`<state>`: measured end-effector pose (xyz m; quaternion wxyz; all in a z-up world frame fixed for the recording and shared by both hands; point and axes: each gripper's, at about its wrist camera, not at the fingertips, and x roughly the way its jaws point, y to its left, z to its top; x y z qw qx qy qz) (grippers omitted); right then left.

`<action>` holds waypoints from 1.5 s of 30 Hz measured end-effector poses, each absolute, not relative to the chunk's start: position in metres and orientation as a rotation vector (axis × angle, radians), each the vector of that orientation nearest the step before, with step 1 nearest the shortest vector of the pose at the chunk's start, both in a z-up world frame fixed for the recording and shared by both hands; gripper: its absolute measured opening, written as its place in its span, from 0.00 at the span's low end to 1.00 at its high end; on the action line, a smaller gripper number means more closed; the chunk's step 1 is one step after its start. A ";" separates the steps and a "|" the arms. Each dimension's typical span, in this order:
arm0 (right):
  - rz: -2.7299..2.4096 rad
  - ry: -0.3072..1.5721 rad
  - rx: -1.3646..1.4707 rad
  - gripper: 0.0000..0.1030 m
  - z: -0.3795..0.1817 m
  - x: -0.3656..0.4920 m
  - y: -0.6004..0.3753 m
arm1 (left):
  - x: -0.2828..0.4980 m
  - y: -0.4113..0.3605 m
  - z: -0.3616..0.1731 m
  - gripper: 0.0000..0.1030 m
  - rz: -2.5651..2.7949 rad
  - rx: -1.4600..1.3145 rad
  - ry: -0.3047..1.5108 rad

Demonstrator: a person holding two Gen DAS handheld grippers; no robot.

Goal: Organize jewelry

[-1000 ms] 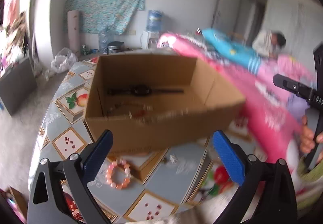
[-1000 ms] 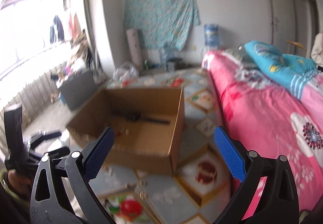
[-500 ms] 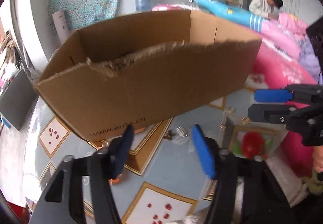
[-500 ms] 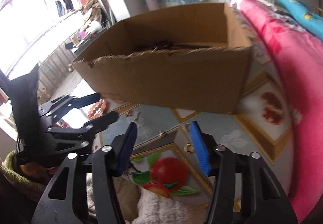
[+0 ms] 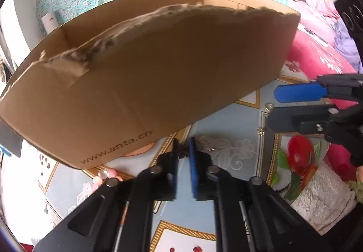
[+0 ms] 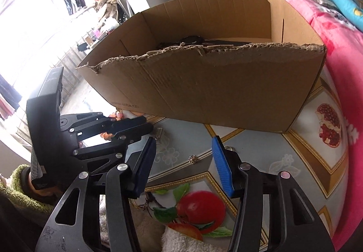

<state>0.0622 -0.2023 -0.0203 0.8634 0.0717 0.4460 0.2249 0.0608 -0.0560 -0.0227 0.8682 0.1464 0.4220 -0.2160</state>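
A brown corrugated cardboard box [image 6: 204, 84] with a ragged, torn front edge stood on the glossy tablecloth [image 6: 261, 156]. The left gripper [image 5: 183, 150] was closing, its blue ribbed pads almost touching; whether it held something small I cannot tell. The right gripper [image 6: 183, 145] stood half open over a small shiny earring [image 6: 192, 158], gripping nothing. Round pink beads [image 5: 103, 176] lay beside the box.

We are seeing daylight blowing out the window [image 6: 34, 13] at left, fisheye edges bending, and the cardboard box [image 5: 158, 84] blurring softly.
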 end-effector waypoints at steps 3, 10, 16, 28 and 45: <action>0.472 0.940 0.152 0.46 -0.022 0.066 -0.202 | 0.062 -0.058 -0.021 0.06 -0.457 0.311 0.885; 0.474 0.937 0.126 0.46 -0.023 0.066 -0.194 | 0.060 -0.044 -0.018 0.06 -0.460 0.243 0.895; 0.511 0.924 0.049 0.38 -0.023 0.068 -0.174 | 0.057 -0.027 -0.005 0.06 -0.433 0.195 0.873; 0.528 0.935 -0.145 0.15 -0.047 0.079 -0.123 | 0.053 -0.022 0.003 0.06 -0.406 0.154 0.854; 0.512 0.956 -0.092 0.00 -0.042 0.082 -0.134 | 0.043 -0.010 0.007 0.06 -0.410 0.130 0.830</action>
